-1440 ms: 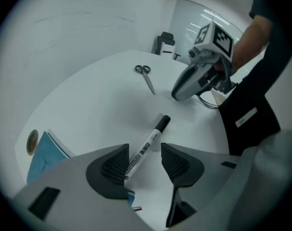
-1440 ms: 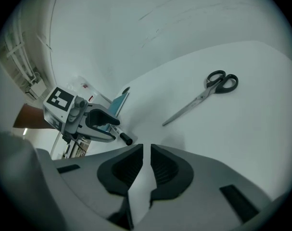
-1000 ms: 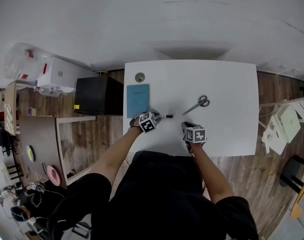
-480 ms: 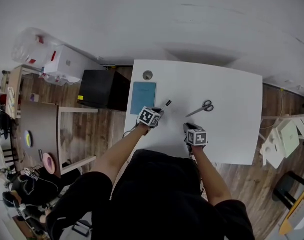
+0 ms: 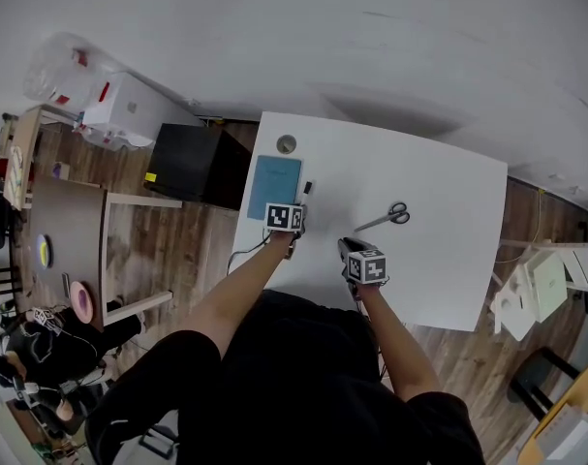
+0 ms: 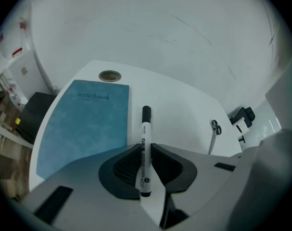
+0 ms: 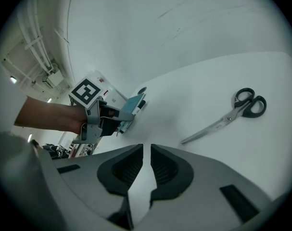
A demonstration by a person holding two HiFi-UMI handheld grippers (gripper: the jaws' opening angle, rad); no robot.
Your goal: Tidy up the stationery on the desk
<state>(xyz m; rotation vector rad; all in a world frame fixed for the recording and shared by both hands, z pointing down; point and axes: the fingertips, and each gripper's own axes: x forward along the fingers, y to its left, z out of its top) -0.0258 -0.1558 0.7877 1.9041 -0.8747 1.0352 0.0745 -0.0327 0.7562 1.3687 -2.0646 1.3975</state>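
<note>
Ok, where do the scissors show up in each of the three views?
Head view: scissors right of centre, small, handles pointing right.
Left gripper view: scissors far right, tiny, handles up.
Right gripper view: scissors right of centre, large, handles upper right.
Shared landmark: the blue notebook, left of the scissors in every view.

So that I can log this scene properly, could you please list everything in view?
desk: 1, white, centre
notebook: 1, blue, at desk's left edge
marker: 1, white with black cap, held beside notebook
scissors: 1, black handles, lying mid-desk
grommet: 1, grey, beyond notebook
cabinet: 1, black, on floor left of desk
left gripper: 1, grey, jaws just closed on marker
right gripper: 1, grey, jaws slightly apart, empty
</note>
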